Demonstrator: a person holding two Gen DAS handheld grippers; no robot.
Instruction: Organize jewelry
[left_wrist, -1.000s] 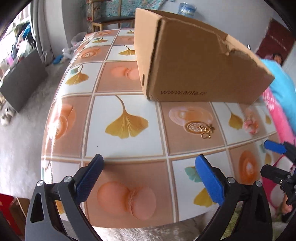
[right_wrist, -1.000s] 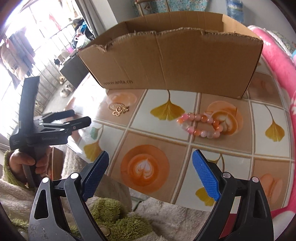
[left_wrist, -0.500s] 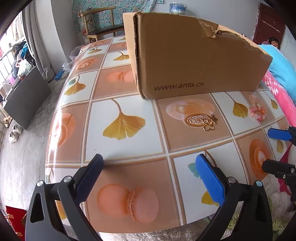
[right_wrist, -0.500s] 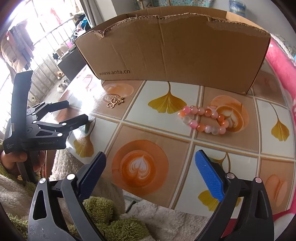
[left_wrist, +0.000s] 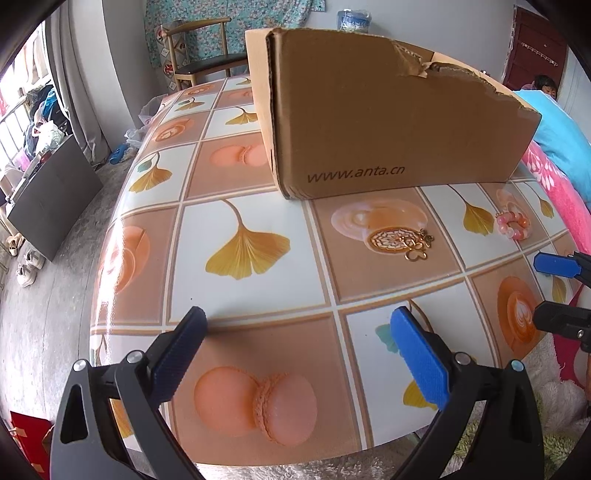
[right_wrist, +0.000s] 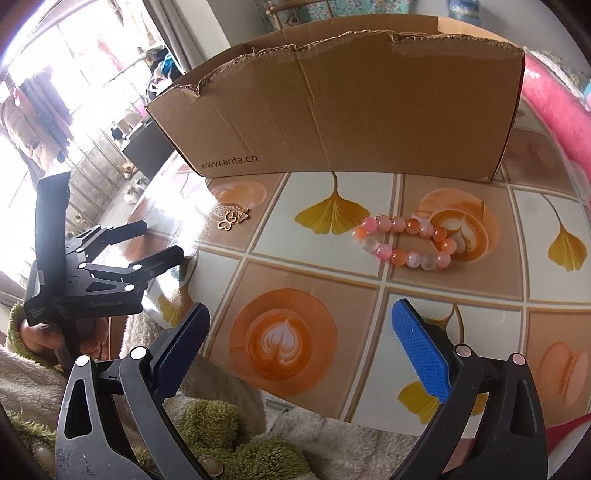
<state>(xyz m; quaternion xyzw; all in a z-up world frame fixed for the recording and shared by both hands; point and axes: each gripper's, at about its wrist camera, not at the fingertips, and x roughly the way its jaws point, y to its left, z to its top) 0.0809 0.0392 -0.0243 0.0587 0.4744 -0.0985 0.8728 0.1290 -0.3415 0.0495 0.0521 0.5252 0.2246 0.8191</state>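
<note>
Lying crosswise ahead of the released right tool (right_wrist: 297, 334), the bead bracelet (right_wrist: 404, 242) is nearer it; left tool (left_wrist: 295, 338) also released.

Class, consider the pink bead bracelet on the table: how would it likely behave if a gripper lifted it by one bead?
The bead bracelet lies as a loose flattened loop, so it would probably sag and dangle. Its round, glossy beads look slippery and might squirm out from between flat pads.

Bracelet (right_wrist: 404, 240) right of pendant (right_wrist: 232, 218)
</note>
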